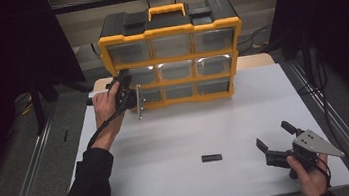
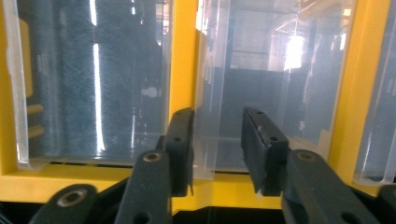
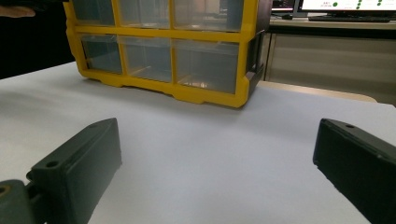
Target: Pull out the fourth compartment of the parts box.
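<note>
**Left jaws closing in on a drawer pull**

I have the left gripper (image 1: 129,96) up against the front of the yellow organizer (image 1: 172,53), which stands at the far edge of the table (image 1: 178,143). In the left gripper view, a clear drawer (image 2: 261,70) fills the space just ahead of my jaws, and its transparent tab (image 2: 205,140) hangs down between them, close beside the left jaw and well short of the right one. The jaws stand partly apart, with a clear gap; I judge they are not yet pressing the tab, though the see-through plastic makes contact on the left side hard to tell.

To do this step well, I would centre the tab between the jaws before squeezing, so both pads meet it squarely and it does not bend sideways. I would keep the jaws level with the yellow divider (image 2: 182,56) just beyond the left jaw and avoid catching it. Once clamped, the pull should be straight back along the drawer's line, slow, since the cabinet may slide on the table.

The right gripper (image 1: 276,141) rests low over the table with its jaws wide apart and nothing between them; a small black piece (image 1: 211,157) lies on the table off to their side.
</note>
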